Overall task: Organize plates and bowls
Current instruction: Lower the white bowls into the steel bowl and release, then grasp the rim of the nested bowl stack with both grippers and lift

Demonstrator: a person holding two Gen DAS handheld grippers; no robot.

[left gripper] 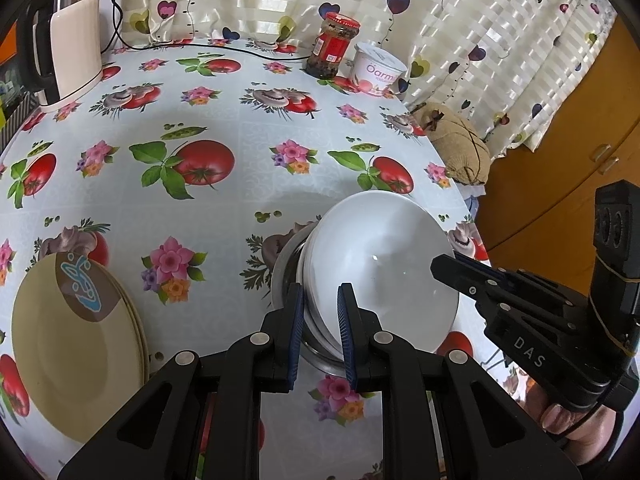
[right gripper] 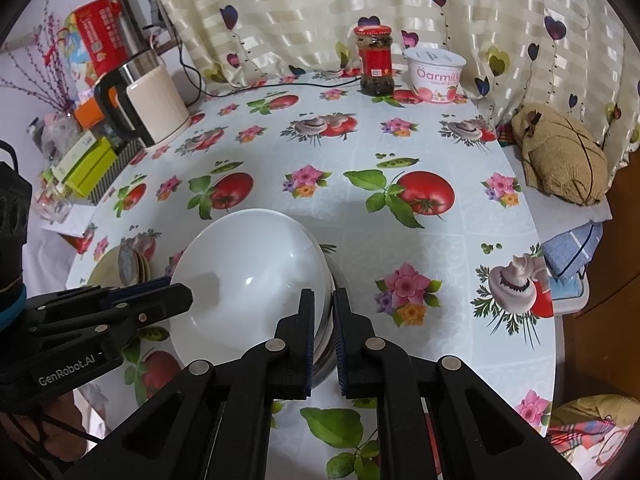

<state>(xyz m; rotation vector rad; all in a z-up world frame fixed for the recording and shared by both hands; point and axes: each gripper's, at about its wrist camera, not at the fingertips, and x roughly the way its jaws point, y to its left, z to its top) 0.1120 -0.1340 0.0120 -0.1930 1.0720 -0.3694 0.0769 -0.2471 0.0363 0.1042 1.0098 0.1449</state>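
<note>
White ceramic fills the middle of the left wrist view: a white bowl [left gripper: 380,268] sits tilted in a stack with a steel bowl [left gripper: 288,276] under it, on the table [left gripper: 240,200] with its tomato-and-flower oilcloth. The left gripper [left gripper: 320,300] has its jaws narrowed around the near-left rims of the stacked bowls, blue pads on either side. At right the right gripper [left gripper: 444,266] reaches in to the white bowl's far-right rim, its jaws closed there. A stack of cream plates [left gripper: 76,352] lies to the left, well apart from the bowls. At the back stand a kettle [left gripper: 72,48], a red-lidded jar [left gripper: 334,46] and a yogurt tub [left gripper: 378,68]. In the right wrist view the right gripper [right gripper: 323,300] pinches the right rim of the bowls, its pads nearly together on the steel bowl [right gripper: 330,320] beneath the white bowl [right gripper: 248,272]. The left gripper [right gripper: 184,292] meets the white bowl's left rim. The cream plates [right gripper: 116,268] show beyond it.
</note>
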